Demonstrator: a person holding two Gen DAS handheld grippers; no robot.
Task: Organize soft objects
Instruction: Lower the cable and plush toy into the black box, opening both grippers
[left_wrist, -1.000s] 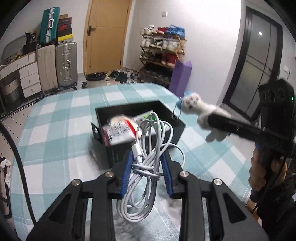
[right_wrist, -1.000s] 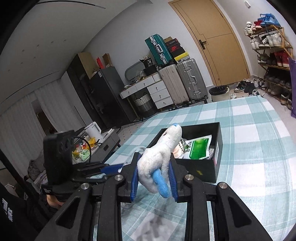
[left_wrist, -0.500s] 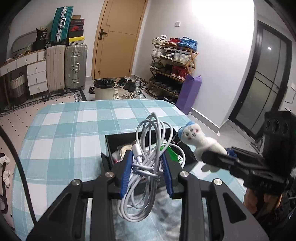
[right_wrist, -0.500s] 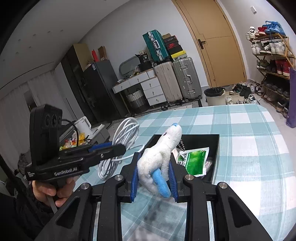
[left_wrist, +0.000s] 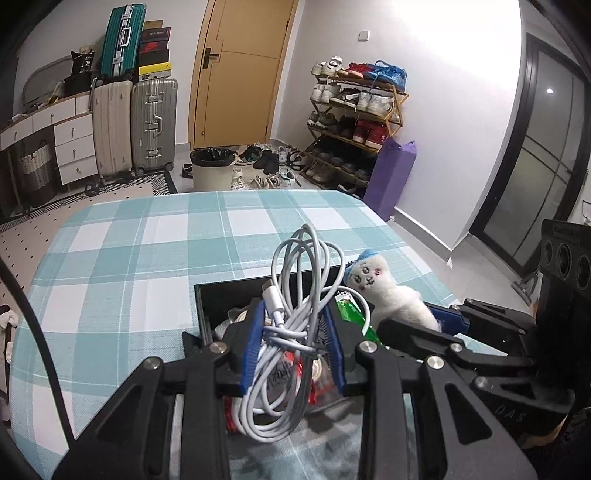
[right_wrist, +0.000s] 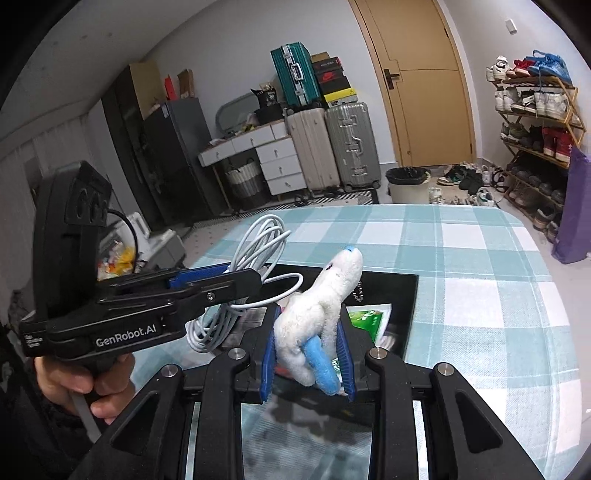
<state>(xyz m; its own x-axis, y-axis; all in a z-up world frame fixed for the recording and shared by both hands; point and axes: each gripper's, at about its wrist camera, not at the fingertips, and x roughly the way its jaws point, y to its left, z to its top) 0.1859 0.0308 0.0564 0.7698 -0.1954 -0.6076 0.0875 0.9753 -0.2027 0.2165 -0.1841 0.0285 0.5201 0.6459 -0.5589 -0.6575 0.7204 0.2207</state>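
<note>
Left claw (left_wrist: 293, 345) clamped on one coiled white cable (left_wrist: 295, 314), loops standing upright, long axis vertical, hanging below the pads. Right claw (right_wrist: 308, 356) clamped on one white plush toy (right_wrist: 321, 314), head tilted up and away, blue foot nearest. Both held above one black box (left_wrist: 207, 306) on the checked worktop (left_wrist: 147, 258), toward its near edge. One green packet (right_wrist: 367, 319) inside.

Black box (left_wrist: 202, 302) crowded with packets; checked table (left_wrist: 129, 266) beyond open.
</note>
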